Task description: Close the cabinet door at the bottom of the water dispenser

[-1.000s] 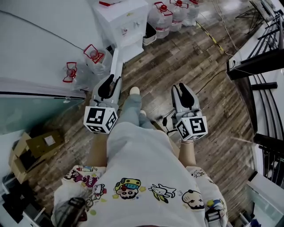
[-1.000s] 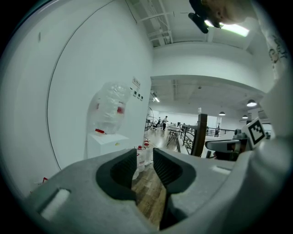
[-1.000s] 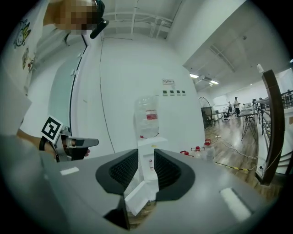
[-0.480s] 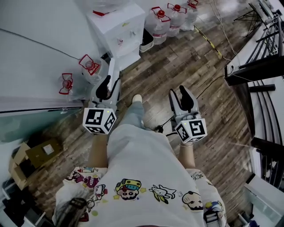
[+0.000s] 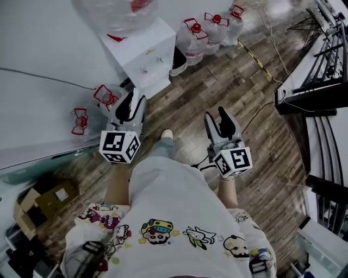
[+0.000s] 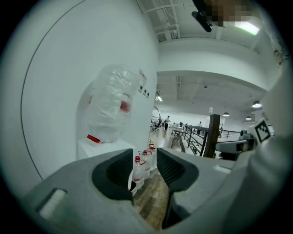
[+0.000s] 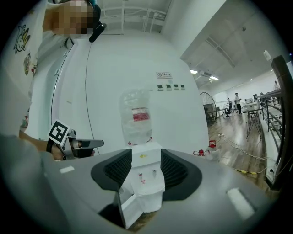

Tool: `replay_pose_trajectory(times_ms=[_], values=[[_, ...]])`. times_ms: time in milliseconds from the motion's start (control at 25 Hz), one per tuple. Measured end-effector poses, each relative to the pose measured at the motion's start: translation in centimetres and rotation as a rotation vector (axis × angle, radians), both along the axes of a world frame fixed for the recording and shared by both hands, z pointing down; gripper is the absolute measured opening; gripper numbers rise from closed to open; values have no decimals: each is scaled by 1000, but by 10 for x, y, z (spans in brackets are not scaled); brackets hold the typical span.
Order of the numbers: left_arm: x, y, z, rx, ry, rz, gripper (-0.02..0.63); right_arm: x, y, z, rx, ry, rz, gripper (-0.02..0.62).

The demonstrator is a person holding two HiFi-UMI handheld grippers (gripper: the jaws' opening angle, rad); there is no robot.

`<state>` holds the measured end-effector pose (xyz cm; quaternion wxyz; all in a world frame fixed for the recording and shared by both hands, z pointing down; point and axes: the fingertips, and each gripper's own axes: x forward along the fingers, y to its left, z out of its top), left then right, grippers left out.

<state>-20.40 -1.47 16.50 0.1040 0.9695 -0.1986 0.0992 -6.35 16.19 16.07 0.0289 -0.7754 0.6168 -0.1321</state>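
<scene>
Cabinet door (image 7: 129, 210), a white panel at the foot of the white box-shaped water dispenser (image 5: 142, 58), hangs ajar; what the cabinet holds cannot be made out. A crumpled clear plastic bottle (image 5: 117, 13) sits atop the dispenser, with red-capped clear jugs (image 5: 193, 33) just beside it. Left gripper (image 5: 130, 98) and right gripper (image 5: 216, 115) are short of the dispenser. Their jaws stand apart, have just been opening, and hold nothing.

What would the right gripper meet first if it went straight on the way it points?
Likely the water dispenser, perhaps its open cabinet door first; depth unclear. Jaws of the right gripper have just been opening, empty.
</scene>
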Motion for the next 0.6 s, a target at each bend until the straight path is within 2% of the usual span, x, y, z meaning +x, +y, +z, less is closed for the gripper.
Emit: replay_pose_trajectory(times_ms=[320, 600], values=[[24, -53, 4, -1, 12, -22, 156, 20, -68, -4, 4, 12, -55, 201], [21, -91, 6, 2, 7, -123, 156, 34, -122, 1, 0, 7, -166, 204]])
